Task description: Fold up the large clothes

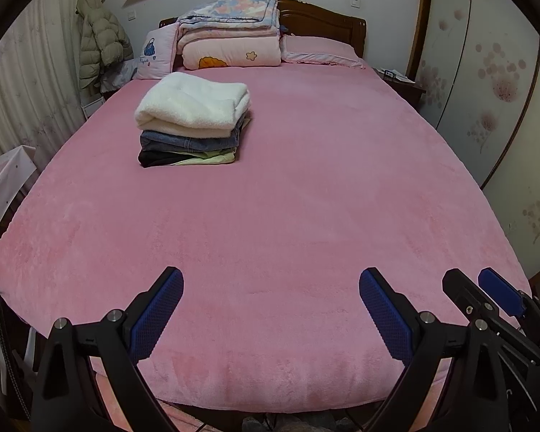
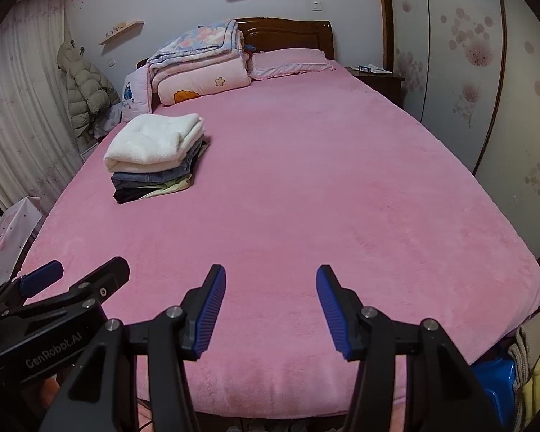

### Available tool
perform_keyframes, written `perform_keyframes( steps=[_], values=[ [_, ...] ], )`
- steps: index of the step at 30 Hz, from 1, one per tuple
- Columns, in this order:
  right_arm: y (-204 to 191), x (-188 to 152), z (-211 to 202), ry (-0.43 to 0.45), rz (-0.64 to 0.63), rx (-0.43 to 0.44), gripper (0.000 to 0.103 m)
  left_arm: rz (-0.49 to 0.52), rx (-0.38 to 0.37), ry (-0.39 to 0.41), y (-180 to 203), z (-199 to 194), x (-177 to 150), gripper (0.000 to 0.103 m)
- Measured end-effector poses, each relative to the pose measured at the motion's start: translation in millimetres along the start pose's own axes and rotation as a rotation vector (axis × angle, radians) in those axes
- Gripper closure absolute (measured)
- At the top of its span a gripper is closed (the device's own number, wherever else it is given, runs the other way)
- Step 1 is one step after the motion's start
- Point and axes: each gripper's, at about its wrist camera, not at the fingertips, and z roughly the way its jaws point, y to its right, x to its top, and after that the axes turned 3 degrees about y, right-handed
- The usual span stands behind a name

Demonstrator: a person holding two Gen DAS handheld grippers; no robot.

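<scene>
Both the left gripper (image 1: 271, 280) and right gripper (image 2: 271, 277) hover level over the near edge of the pink bed (image 1: 288, 216), jaws spread wide and holding nothing, side by side, while the stack of folded clothes (image 1: 192, 122) sits far ahead to the left.

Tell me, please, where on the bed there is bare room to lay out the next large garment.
The pink bed cover is bare from the foot edge, where the open left gripper and open right gripper hover, up to the pillow, and along the whole wardrobe side. Crowded: the folded clothes stack on the curtain side and the quilts at the headboard.
</scene>
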Motion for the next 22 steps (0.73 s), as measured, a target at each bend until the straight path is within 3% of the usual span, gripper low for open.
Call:
perform_keyframes(
  steps=[22],
  values=[
    [0.1, 2.7, -6.1, 0.002, 0.005, -0.009, 0.05, -0.012, -0.008, -0.02, -4.1, -4.6, -4.5, 0.005]
  ],
)
